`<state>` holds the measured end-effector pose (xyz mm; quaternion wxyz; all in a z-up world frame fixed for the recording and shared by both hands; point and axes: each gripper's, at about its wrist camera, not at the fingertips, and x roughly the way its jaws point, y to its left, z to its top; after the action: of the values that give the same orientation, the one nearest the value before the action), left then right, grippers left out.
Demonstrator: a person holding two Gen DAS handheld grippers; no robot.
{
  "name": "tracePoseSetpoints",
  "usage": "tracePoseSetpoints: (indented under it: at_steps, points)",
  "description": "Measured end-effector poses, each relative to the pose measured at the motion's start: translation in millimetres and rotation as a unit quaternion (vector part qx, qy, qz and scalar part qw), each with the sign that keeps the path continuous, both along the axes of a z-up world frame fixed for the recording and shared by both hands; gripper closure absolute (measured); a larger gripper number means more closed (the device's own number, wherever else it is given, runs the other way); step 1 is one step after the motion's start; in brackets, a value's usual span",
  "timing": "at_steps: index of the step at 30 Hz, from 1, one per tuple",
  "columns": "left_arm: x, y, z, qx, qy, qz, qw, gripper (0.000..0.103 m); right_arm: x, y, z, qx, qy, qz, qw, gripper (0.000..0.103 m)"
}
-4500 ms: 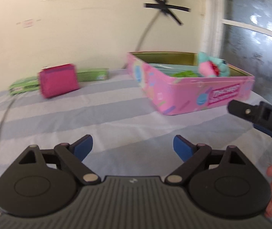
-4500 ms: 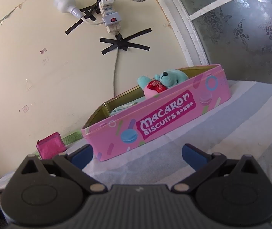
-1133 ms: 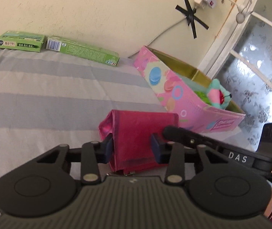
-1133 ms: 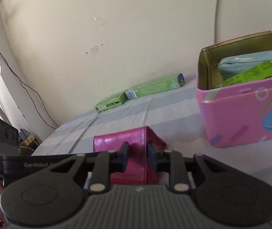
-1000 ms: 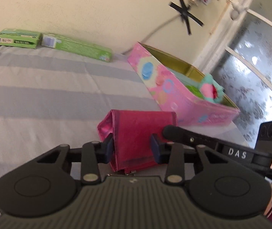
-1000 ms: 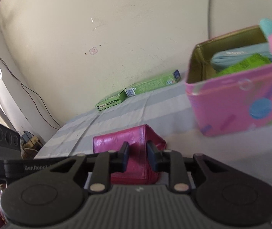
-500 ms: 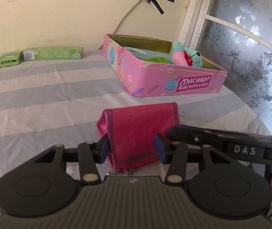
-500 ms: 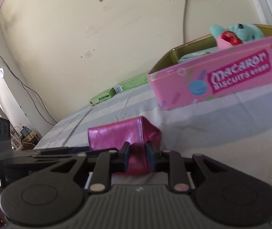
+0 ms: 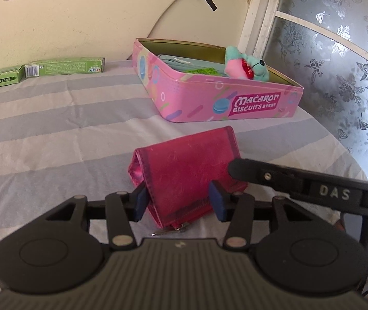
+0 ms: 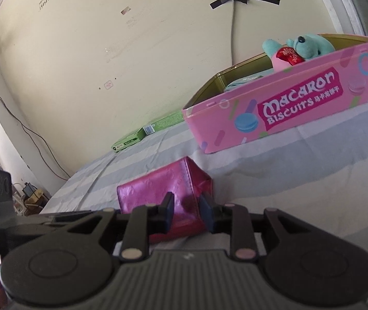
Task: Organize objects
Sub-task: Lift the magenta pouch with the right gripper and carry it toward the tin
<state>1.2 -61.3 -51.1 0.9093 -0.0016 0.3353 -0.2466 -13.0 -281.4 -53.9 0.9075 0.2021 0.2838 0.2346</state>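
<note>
A magenta wallet (image 9: 184,170) lies in front of the open pink Macaron Biscuits tin (image 9: 235,103) on the striped sheet. My left gripper (image 9: 178,201) is shut on the wallet's near end, one blue pad on each side. My right gripper (image 10: 186,213) is shut on the wallet (image 10: 158,191) from the right side; its arm crosses the left wrist view (image 9: 300,180). The tin (image 10: 287,113) holds a teal plush toy (image 9: 245,64), a teal pouch and a green packet.
Two green boxes (image 9: 65,67) lie by the wall at the far left. A frosted glass door (image 9: 338,51) stands to the right. A taped cable runs up the wall (image 10: 233,25). Striped sheet (image 9: 41,142) spreads to the left.
Both grippers closed on the wallet and carried it from the far left to in front of the tin. In the last half second it moved a little closer to the tin.
</note>
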Motion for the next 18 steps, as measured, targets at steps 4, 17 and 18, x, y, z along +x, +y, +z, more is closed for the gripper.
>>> tracePoseSetpoints:
  at_steps: [4, 17, 18]
  points:
    - [-0.4, -1.1, 0.4, 0.004, -0.002, -0.002, 1.0000, 0.048, 7.7, 8.4, 3.1, -0.013, -0.011, 0.000, 1.000, 0.076]
    - [1.2, -1.2, -0.9, 0.016, -0.016, 0.002, 0.9997, 0.045, 10.1, 18.3, 2.1, -0.034, -0.026, 0.015, 0.999, 0.082]
    - [1.4, -1.6, -0.9, 0.015, -0.015, 0.000, 0.9998, 0.045, 8.5, 18.0, 2.3, -0.037, -0.027, 0.014, 0.999, 0.082]
